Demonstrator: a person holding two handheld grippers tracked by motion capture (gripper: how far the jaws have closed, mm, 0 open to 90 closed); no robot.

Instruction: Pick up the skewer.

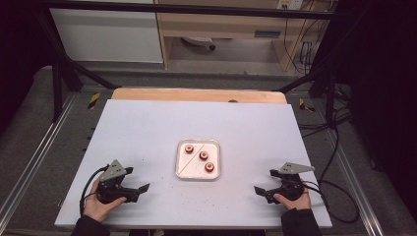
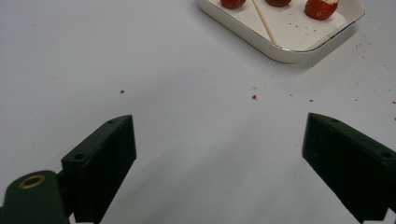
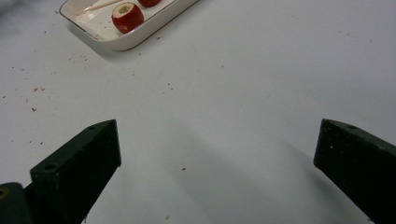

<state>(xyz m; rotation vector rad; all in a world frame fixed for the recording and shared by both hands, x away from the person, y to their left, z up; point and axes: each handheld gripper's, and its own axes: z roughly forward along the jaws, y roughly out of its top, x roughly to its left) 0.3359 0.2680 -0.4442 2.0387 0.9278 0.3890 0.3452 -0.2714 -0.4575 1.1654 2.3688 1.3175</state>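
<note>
**3 red fruits and a stick in a white tray, both grippers waiting wide apart**

A white table [image 1: 147, 132] stands in front of the person, and near its middle sits a small tray [image 1: 215, 145], white and shallow, with rounded corners and a thin dark line along its rim. In it lie 3 little red fruits [image 1: 203, 156], round and glossy, set in a slanting row from the far left corner toward the near right one. Each has a pale hollow on top where the core was cut out; the right gripper view shows one such fruit [image 3: 127, 17] with a greenish-white pit in its crown. A thin pale wooden stick [image 1: 189, 162] lies slantwise across the tray floor, beside the fruits. Red crumbs [image 2: 254, 97] are scattered on the table around the tray.

The left gripper [image 1: 139, 183] rests low at the near left of the table, held in the person's left hand [image 1: 101, 206], its jaws spread wide with nothing between them. The right gripper [image 1: 264, 183] sits at the near right in the right hand [image 1: 293, 200], its jaws likewise wide apart and empty. Both point inward toward the tray and are well apart from it.
</note>
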